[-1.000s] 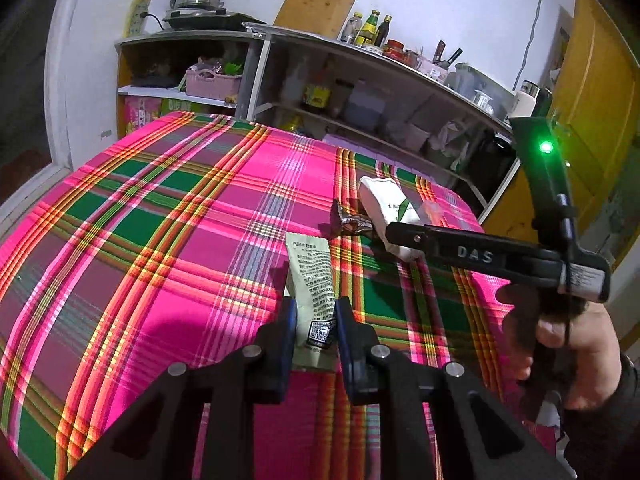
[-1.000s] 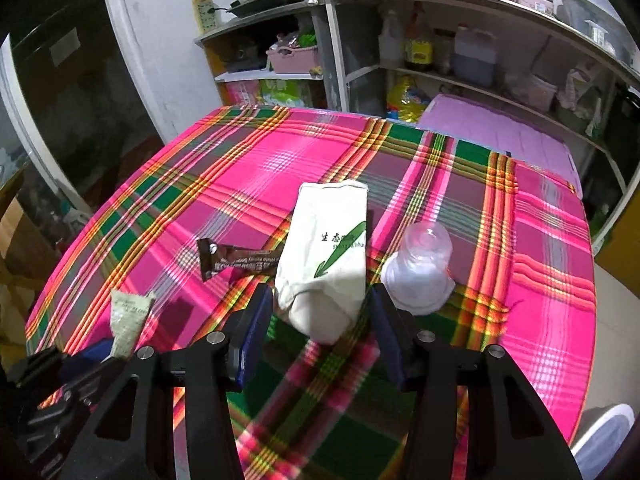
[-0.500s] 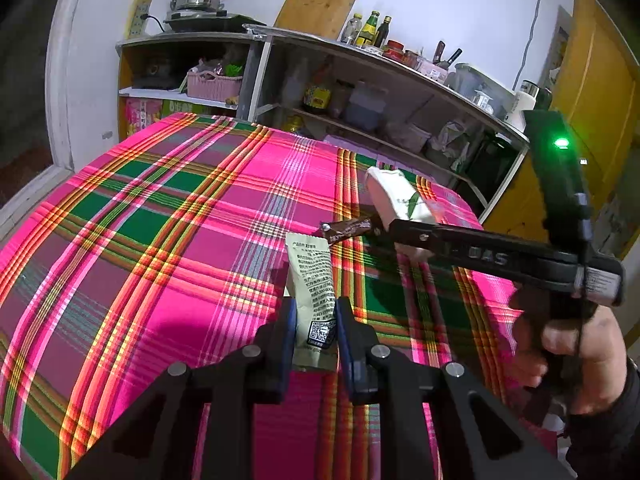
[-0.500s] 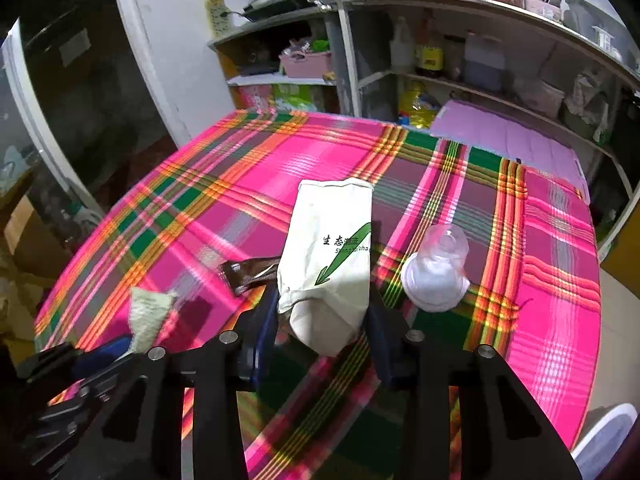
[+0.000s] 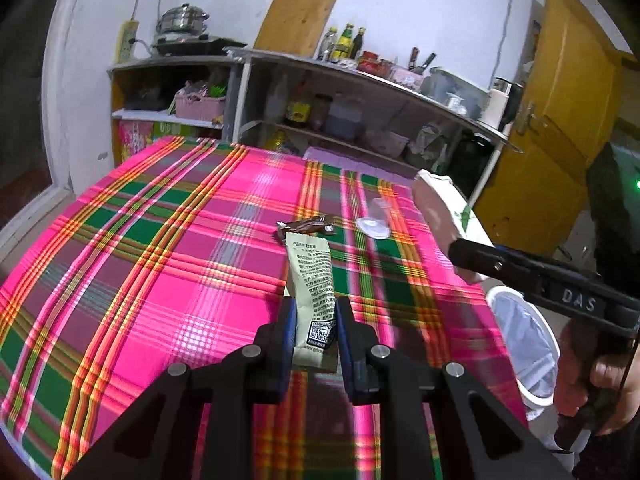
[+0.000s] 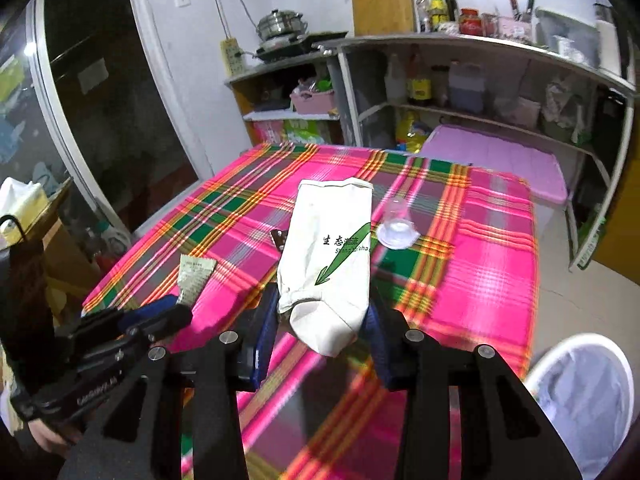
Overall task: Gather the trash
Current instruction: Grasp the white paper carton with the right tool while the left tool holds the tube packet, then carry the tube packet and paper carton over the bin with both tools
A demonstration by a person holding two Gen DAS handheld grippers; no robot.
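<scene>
The left hand-held gripper (image 5: 313, 334) pinched a flat, pale green paper packet (image 5: 311, 280) with small print and a square code on it, lifted off the worktop (image 5: 168, 264). The right hand-held gripper (image 6: 322, 334) had just squeezed tighter on a soft white pack (image 6: 328, 256) with a green leaf and some writing, and held it up above the cloth. Two more bits of trash lay on the worktop: one thin, shiny brown wrapper (image 5: 306, 226) and one clear plastic cup (image 6: 396, 226) lying on its side. The worktop wore a bright checked cloth of pink, green and orange stripes. A round white bin (image 6: 580, 404) with a thin bag liner stood on the floor just beside the worktop. Behind were grey shelves (image 5: 360, 92) with bottles and jars, a steel pot (image 5: 182, 20), a wooden board (image 5: 296, 20) against the white wall, and a yellow door (image 5: 560, 120).
</scene>
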